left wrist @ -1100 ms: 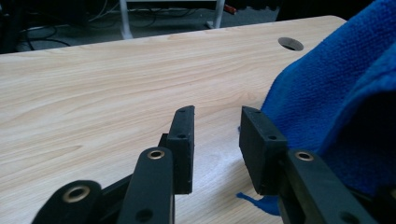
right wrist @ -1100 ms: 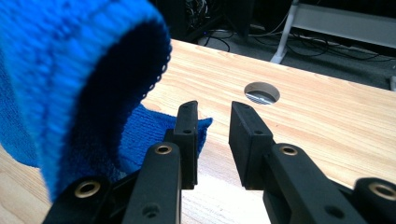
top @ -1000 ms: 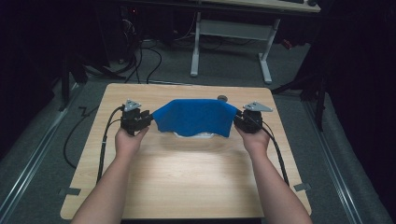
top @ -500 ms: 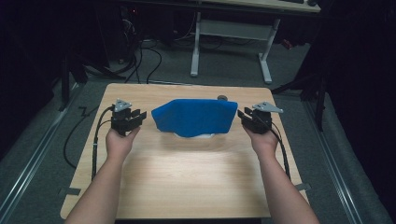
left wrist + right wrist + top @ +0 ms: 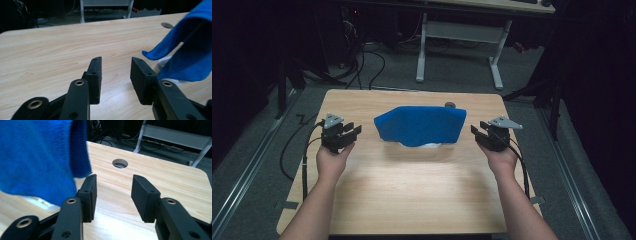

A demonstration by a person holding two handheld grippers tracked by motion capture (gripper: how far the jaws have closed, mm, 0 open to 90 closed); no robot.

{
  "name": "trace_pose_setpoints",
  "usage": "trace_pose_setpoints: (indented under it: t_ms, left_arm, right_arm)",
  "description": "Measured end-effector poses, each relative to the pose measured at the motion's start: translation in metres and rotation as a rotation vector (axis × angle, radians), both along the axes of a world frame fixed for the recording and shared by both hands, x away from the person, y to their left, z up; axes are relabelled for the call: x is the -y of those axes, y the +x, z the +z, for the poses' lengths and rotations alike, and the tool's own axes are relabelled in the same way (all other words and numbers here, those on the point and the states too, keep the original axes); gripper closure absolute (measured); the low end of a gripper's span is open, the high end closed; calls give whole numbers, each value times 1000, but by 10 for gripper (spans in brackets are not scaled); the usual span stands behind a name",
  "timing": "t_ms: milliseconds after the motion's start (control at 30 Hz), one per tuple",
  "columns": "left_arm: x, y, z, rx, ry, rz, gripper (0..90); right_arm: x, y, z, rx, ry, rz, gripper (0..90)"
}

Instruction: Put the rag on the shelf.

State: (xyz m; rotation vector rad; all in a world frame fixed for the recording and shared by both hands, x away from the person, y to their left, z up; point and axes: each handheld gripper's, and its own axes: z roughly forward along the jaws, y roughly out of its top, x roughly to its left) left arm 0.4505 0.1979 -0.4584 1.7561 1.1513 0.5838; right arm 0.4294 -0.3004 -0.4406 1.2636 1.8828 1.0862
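Blue cloth [image 5: 421, 125] drapes a white object [image 5: 422, 145] — both grippers' fingers just opened, empty.

on the bench [image 5: 412, 200] before me, the cloth [image 5: 419, 125] lies draped over a low object [image 5: 424, 145] at mid-bench, toward the far edge. my left hand-held gripper [image 5: 349, 134] sits well to its left, my right hand-held gripper [image 5: 479, 135] just to its right, both apart from it. a hole [image 5: 450, 104] lies behind the cloth.

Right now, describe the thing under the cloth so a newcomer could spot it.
On the light wooden table, look at the middle of the far half, where a bright blue fuzzy cloth is draped like a tent. A white object peeks out under its near edge; it is the one white item, mostly hidden.
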Motion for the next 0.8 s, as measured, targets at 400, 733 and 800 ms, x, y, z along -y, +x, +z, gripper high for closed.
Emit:
trace_pose_setpoints:
  t_ms: [400,733,800]
  left_arm:
    - [8,-44,-4,1,25,-26,570]
    - [48,-100,-20,-20,30,-141,523]
    - [56,-107,-23,-28,19,-167,522]
  right_arm:
    - [-18,-43,11,44,-41,87,489]
    - [-41,-92,0,55,-45,138,442]
    - [-46,-100,-6,49,-47,142,435]
